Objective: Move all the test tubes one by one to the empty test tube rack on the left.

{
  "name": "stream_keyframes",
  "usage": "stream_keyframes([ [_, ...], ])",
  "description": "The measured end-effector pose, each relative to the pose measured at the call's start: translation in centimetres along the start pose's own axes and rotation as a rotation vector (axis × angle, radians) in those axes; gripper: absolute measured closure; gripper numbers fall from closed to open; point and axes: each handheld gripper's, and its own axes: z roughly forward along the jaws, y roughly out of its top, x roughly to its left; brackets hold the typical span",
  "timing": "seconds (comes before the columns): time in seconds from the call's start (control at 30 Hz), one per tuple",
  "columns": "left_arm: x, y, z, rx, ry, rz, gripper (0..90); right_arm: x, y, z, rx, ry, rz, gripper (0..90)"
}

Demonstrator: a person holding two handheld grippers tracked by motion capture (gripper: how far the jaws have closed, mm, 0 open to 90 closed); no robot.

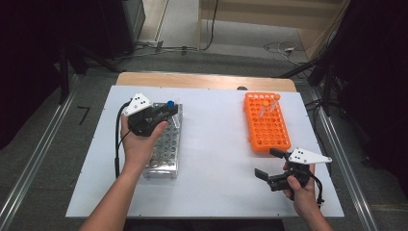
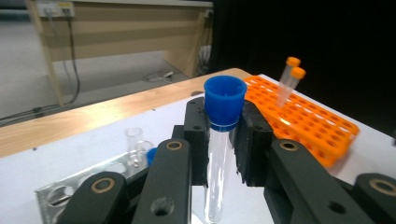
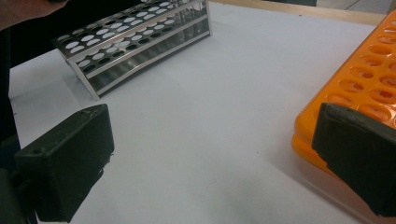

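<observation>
Left gripper [image 2: 224,140] pinching the blue-capped tube [image 2: 223,135] above the metal rack [image 1: 165,149], delivery to the orange rack [image 1: 267,122] judged outstanding; right gripper [image 1: 269,164] spread, idle beside it.

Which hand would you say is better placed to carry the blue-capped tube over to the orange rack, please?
Left: its tongs are shut on the blue-capped tube, above the metal rack. The right tongs are open, empty, beside the orange rack.

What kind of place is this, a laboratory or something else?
Probably a laboratory test bench: a metal tube rack and an orange tube rack stand on a white table, and the left tool holds a blue-capped tube.
</observation>
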Motion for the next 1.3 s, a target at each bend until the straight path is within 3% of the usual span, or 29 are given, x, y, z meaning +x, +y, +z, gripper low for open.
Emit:
stream_keyframes([
  [0.3,0.7,-0.5,1.2,0.014,0.062,0.014,76.9,-0.1,-0.1,-0.1,-0.001,-0.002,0.003,0.0],
  [0.8,0.5,-2.0,2.4,0.067,0.109,0.047,76.9,-0.2,-0.1,-0.1,-0.006,-0.006,0.0,0.0],
  [1.03,0.2,-2.7,2.7,0.137,0.149,0.059,76.0,-0.2,-0.1,0.0,-0.002,-0.007,0.0,0.0],
  [1.3,0.0,-3.0,3.1,0.188,0.153,0.065,75.6,-0.2,-0.2,0.1,0.003,-0.008,0.0,0.0],
])
